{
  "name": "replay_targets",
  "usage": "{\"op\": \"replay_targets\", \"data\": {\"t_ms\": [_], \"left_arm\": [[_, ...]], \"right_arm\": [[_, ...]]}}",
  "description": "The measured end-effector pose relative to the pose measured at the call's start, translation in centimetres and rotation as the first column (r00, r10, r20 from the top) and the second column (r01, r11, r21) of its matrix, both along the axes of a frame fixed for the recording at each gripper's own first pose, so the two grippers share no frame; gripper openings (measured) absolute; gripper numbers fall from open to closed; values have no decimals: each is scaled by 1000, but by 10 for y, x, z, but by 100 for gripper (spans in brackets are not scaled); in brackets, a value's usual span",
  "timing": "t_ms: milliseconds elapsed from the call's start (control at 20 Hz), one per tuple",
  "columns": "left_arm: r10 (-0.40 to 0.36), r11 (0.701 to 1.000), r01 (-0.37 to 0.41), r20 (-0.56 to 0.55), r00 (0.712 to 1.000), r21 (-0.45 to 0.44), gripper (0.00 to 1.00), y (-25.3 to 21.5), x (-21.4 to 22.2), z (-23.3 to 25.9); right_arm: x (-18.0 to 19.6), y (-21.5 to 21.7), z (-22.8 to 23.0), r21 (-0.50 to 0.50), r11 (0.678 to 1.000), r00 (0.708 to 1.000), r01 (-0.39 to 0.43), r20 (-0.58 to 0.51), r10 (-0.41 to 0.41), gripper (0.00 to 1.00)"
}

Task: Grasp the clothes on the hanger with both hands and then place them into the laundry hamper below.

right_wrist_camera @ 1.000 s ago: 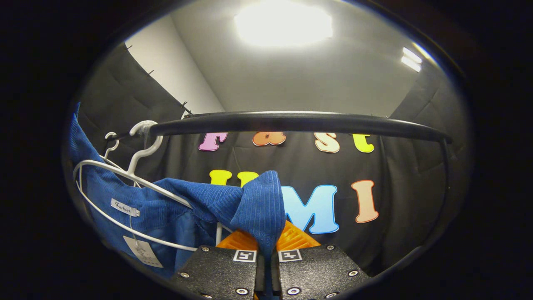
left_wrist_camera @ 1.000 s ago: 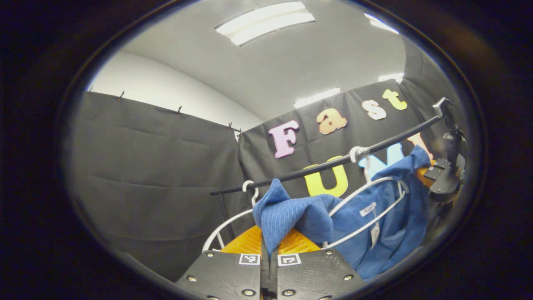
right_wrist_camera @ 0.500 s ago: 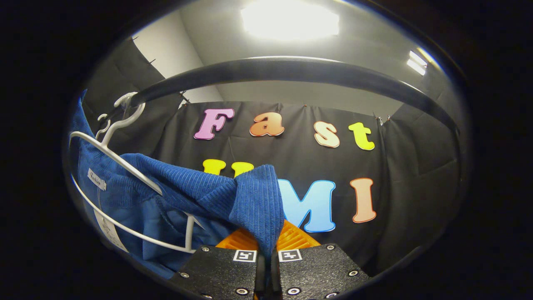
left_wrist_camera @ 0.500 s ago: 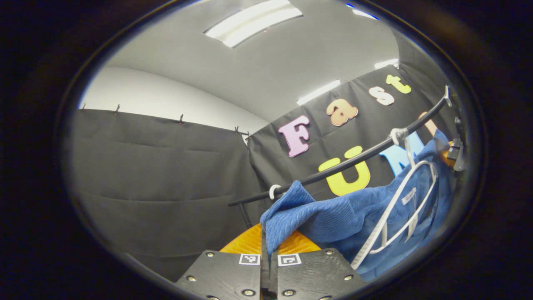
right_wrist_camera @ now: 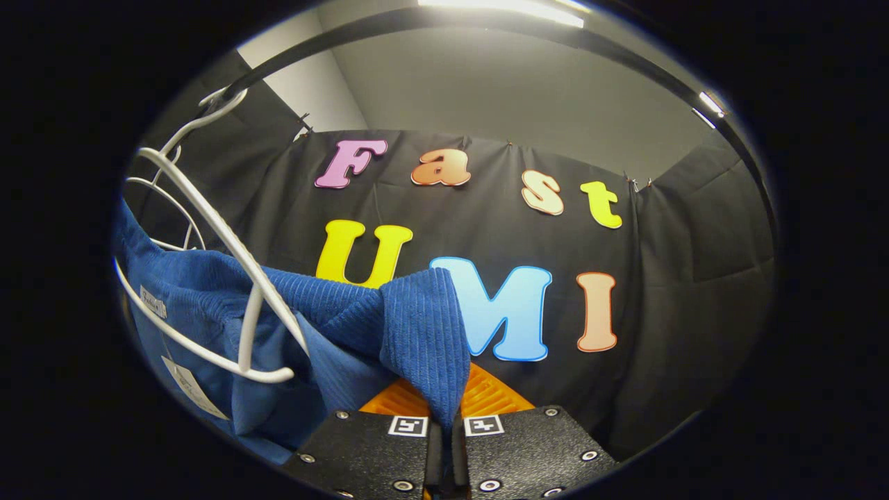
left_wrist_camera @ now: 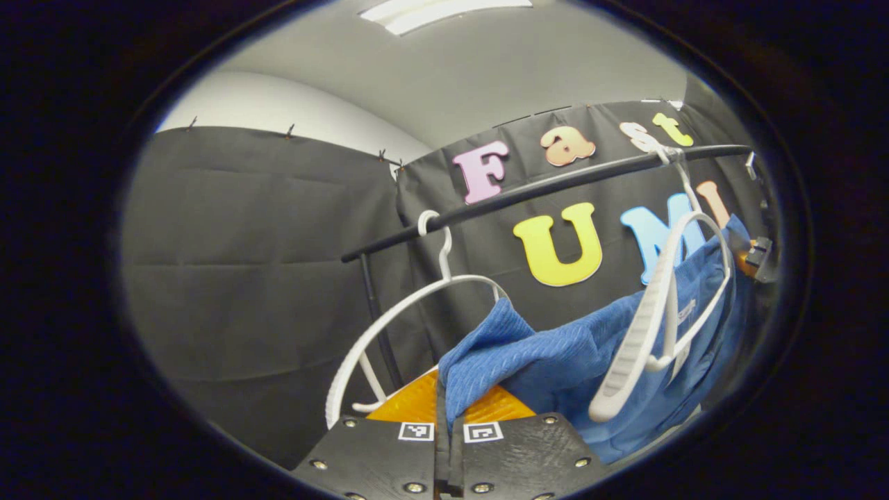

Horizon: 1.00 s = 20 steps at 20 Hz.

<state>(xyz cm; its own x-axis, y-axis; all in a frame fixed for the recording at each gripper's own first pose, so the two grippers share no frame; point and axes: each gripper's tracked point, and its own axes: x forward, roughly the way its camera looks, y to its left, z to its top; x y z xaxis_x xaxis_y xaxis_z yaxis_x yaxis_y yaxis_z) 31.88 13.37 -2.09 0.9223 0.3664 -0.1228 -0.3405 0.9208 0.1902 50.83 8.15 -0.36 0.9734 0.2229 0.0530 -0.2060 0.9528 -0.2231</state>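
Both grippers clamp the blue garment (left_wrist_camera: pixel 555 354): the left gripper (left_wrist_camera: pixel 450 410) pinches a fold at 6 o'clock in its view, and the right gripper (right_wrist_camera: pixel 444 410) pinches another fold the same way. The cloth sags between them, off the white hanger (right_wrist_camera: pixel 229 278) hooked on the black rail (left_wrist_camera: pixel 528 191) at 1 o'clock; a second hanger (left_wrist_camera: pixel 396 326) hangs bare

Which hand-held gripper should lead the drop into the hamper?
Neither clearly: left hand-held gripper and right hand-held gripper both clamp the blue ribbed garment, off the white plastic hanger. Lower together.
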Motion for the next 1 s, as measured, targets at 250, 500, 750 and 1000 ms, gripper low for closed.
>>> {"op": "replay_targets", "data": {"t_ms": [250,500,750,1000], "left_arm": [[4,999,-6,-58,998,-41,0,-12,-17,-46],[-26,996,17,-107,994,-84,1,-30,-22,-89],[-74,993,62,-121,990,-103,1,-51,-54,-102],[-152,984,141,-100,983,-110,0,-77,-84,-88]], "right_arm": [[-19,-5,-27,-58,998,1000,-10,-27,9,5],[-31,-12,-86,-73,997,986,-29,-168,16,5],[-93,-17,-129,-115,992,970,-60,-241,31,5],[-155,-23,-119,-82,995,966,-53,-256,31,5]]}}
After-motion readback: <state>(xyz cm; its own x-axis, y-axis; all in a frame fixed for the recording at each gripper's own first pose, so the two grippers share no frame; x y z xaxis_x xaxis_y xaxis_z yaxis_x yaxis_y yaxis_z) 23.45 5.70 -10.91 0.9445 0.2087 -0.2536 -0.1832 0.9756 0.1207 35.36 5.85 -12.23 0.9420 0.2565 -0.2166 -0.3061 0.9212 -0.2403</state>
